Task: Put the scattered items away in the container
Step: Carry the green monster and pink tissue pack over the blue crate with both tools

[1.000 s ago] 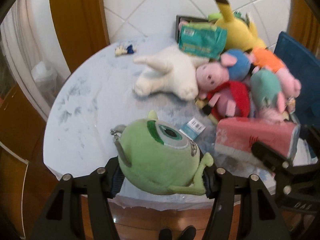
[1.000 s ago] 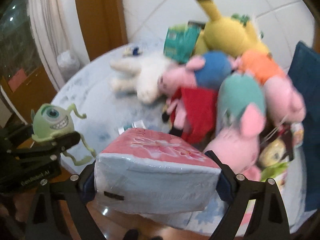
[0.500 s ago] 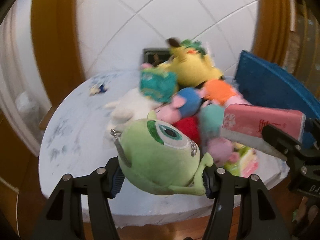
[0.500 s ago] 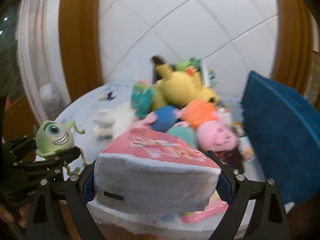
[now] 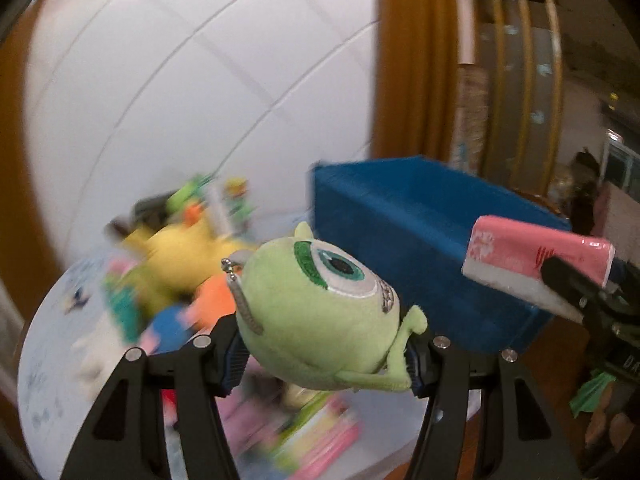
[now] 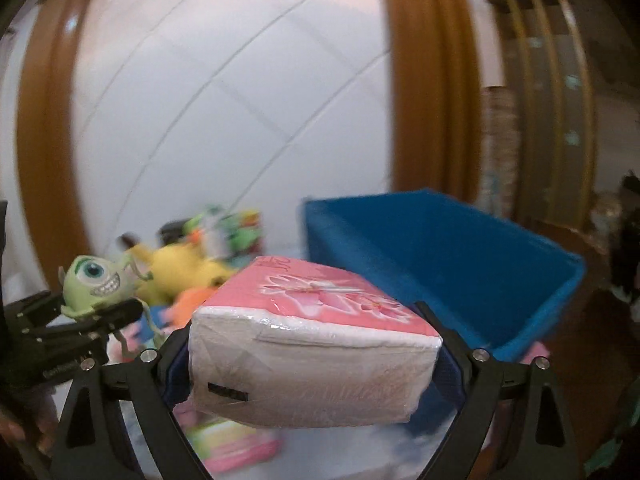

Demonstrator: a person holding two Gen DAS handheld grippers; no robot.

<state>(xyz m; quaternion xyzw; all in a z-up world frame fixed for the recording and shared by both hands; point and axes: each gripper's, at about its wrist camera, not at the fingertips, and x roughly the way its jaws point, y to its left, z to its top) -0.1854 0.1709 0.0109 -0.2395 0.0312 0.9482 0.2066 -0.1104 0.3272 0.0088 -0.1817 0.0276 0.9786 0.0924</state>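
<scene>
Your left gripper (image 5: 324, 350) is clamped on the green plush (image 5: 320, 312); your right gripper (image 6: 312, 360) pinches the pink tissue pack (image 6: 316, 344). Both loads are in the air. A second ago they hung low over the table (image 5: 48, 360) and toy pile (image 5: 176, 264); now you've swung right and the blue bin (image 6: 460, 256) fills the view ahead. Transport looks nearly done, release over the bin likely next.

Dim warm indoor light, heavy motion blur behind sharp foregrounds, fisheye bending and dark corner vignetting
</scene>
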